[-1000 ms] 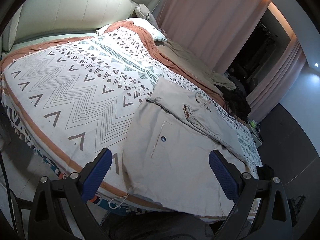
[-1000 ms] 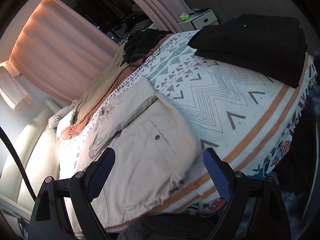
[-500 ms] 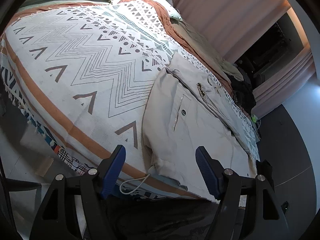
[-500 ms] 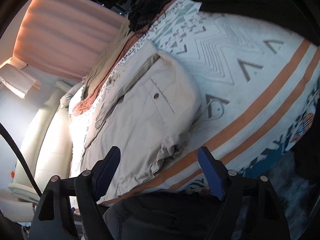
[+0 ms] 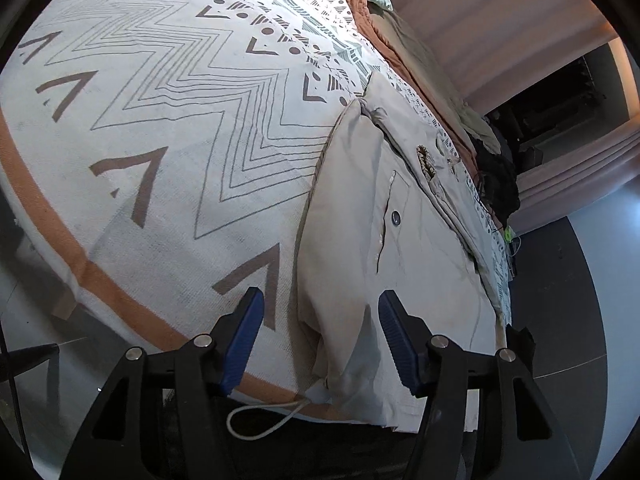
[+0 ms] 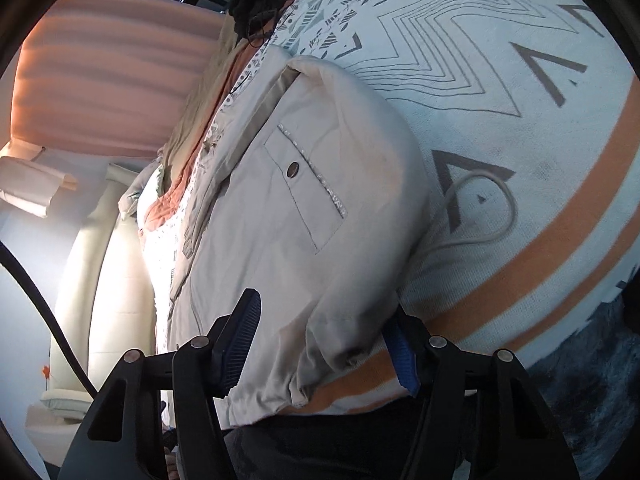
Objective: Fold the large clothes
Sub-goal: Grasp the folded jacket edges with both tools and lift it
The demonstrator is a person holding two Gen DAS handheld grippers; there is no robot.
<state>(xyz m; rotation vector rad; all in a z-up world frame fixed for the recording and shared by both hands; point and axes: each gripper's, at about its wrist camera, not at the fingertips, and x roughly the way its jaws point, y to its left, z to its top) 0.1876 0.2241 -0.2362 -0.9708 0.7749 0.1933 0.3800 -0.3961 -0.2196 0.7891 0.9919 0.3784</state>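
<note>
Beige jacket (image 5: pixel 400 248) hem between both spread hand-held grippers (image 5: pixel 320 344) (image 6: pixel 326 354)

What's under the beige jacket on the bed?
The beige jacket lies on the patterned bedspread, whose zigzags and orange stripe show around it. A white drawstring trails out beside the hem. Anything directly beneath is covered.

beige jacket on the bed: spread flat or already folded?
Partly folded. The beige jacket lies on the patterned blanket with its sides turned in: a rounded doubled edge on one side, a sleeve laid across the far part.
</note>
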